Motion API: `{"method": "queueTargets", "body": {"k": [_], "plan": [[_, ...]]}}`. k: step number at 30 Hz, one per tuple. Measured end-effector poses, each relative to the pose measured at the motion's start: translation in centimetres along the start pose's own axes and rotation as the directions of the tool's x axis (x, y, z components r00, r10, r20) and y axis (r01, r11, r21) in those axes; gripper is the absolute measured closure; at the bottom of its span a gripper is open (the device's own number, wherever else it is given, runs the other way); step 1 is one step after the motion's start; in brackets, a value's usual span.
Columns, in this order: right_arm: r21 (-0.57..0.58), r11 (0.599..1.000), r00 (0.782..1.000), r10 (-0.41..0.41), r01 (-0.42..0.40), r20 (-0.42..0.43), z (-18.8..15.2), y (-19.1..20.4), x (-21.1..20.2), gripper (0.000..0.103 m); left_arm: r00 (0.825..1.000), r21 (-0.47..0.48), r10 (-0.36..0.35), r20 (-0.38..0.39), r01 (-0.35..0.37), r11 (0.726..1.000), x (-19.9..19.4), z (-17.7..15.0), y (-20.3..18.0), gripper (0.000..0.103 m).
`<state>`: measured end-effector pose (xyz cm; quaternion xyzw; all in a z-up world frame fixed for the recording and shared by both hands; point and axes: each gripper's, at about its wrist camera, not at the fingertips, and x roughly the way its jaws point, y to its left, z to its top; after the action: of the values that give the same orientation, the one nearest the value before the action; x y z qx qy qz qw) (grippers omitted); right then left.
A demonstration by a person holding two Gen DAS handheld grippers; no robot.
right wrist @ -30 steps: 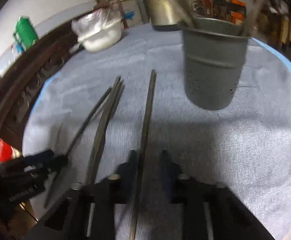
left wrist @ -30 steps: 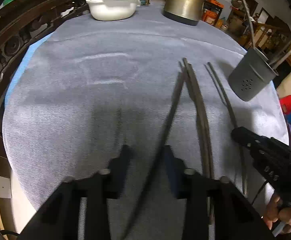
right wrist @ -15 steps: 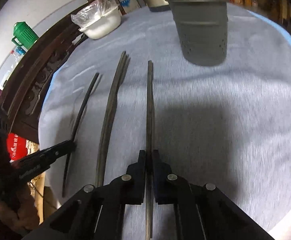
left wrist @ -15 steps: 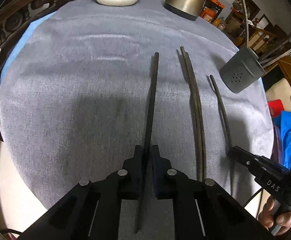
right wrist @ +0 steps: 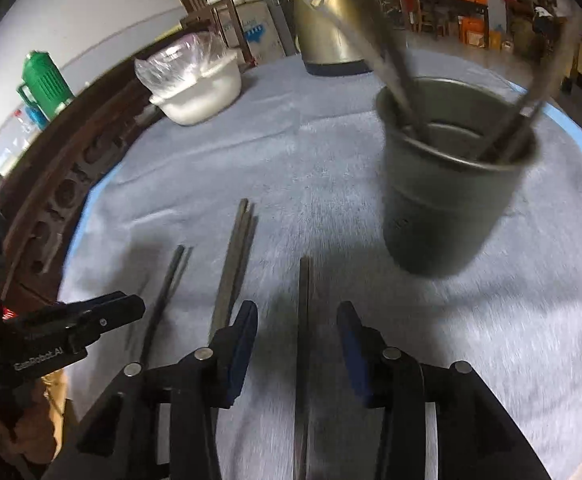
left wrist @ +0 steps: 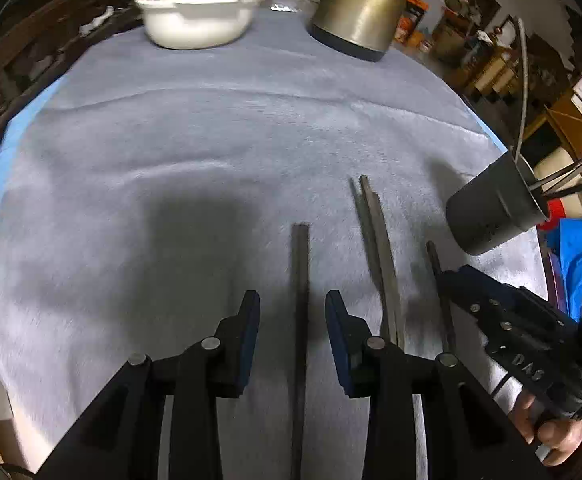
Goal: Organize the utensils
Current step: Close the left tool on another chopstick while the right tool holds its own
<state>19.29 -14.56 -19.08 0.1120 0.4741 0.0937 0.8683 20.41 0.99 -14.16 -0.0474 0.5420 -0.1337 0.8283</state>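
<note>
Between both grippers' just-opened jaws: one chopstick [left wrist: 299, 320] each [right wrist: 303, 320], untouched, on cloth [left wrist: 171, 160].

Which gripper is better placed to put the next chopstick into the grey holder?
Right, probably. The right gripper has a chopstick between its open jaws, and the grey holder stands just ahead of it. The left gripper also straddles one, but sits further from the holder.

right gripper [right wrist: 297, 320] jaws just opened, dark chopstick [right wrist: 303, 300] lying between pads, untouched; grey utensil holder [right wrist: 451, 208] near, upright.
</note>
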Motion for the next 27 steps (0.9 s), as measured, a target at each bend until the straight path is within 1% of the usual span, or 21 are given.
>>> {"method": "queueTargets", "body": {"k": [2,4,7,8,9,10,11,12,14,17,21,24,27], "plan": [[0.003,1.000,0.999,-0.025,0.025,-0.020,0.6,0.2,0.9,0.064,1.000,-0.002,0.006,-0.017,-0.006,1.000,0.6,0.7,0.0,0.069],[0.000,0.998,0.997,-0.061,0.061,-0.045,1.1,0.3,1.9,0.064,0.999,0.002,-0.007,-0.036,0.007,1.000,1.4,1.7,-0.1,0.069],[-0.013,0.997,0.993,-0.081,0.081,-0.081,1.5,0.1,2.8,0.074,0.998,0.006,-0.008,-0.070,0.008,1.000,2.6,2.4,-0.4,0.069],[-0.029,0.995,0.992,-0.097,0.095,-0.077,1.6,0.4,2.9,0.080,0.997,0.004,-0.014,-0.074,0.014,1.000,2.8,2.6,-0.6,0.069],[-0.034,0.995,0.992,-0.098,0.095,-0.084,1.7,0.4,3.0,0.083,0.998,0.008,-0.022,-0.063,0.022,1.000,2.9,2.9,-0.7,0.071],[-0.036,0.995,0.992,-0.096,0.093,-0.084,1.8,0.4,3.1,0.085,0.997,0.010,-0.026,-0.069,0.027,1.000,3.1,3.0,-0.7,0.078],[-0.038,0.995,0.992,-0.090,0.087,-0.087,1.8,0.5,3.2,0.093,0.998,0.009,-0.020,-0.067,0.021,1.000,3.2,3.2,-0.7,0.084],[-0.041,0.996,0.993,-0.082,0.078,-0.090,1.8,0.4,3.2,0.096,0.997,0.006,-0.020,-0.072,0.020,1.000,3.4,3.2,-0.6,0.094],[-0.042,0.996,0.994,-0.079,0.076,-0.071,1.8,0.4,2.9,0.097,0.997,0.000,-0.029,-0.071,0.029,1.000,3.5,3.3,-0.4,0.096],[-0.061,0.996,0.998,-0.060,0.058,-0.030,1.6,0.7,1.8,0.097,0.999,-0.007,-0.013,-0.039,0.013,1.000,2.9,3.2,-0.3,0.096],[-0.088,0.996,0.999,-0.017,0.021,0.045,1.3,1.3,-0.8,0.097,0.999,-0.034,-0.037,0.037,0.038,0.999,0.0,3.0,0.0,0.096],[-0.089,0.996,0.994,0.029,-0.020,0.104,1.1,1.3,-3.0,0.097,0.993,-0.027,-0.035,0.109,0.039,0.999,-2.9,2.9,-0.4,0.096],[-0.097,0.994,0.981,0.074,-0.058,0.177,1.1,1.4,-5.6,0.097,0.981,-0.018,-0.047,0.190,0.052,0.999,-6.5,2.7,-0.6,0.096]]}}
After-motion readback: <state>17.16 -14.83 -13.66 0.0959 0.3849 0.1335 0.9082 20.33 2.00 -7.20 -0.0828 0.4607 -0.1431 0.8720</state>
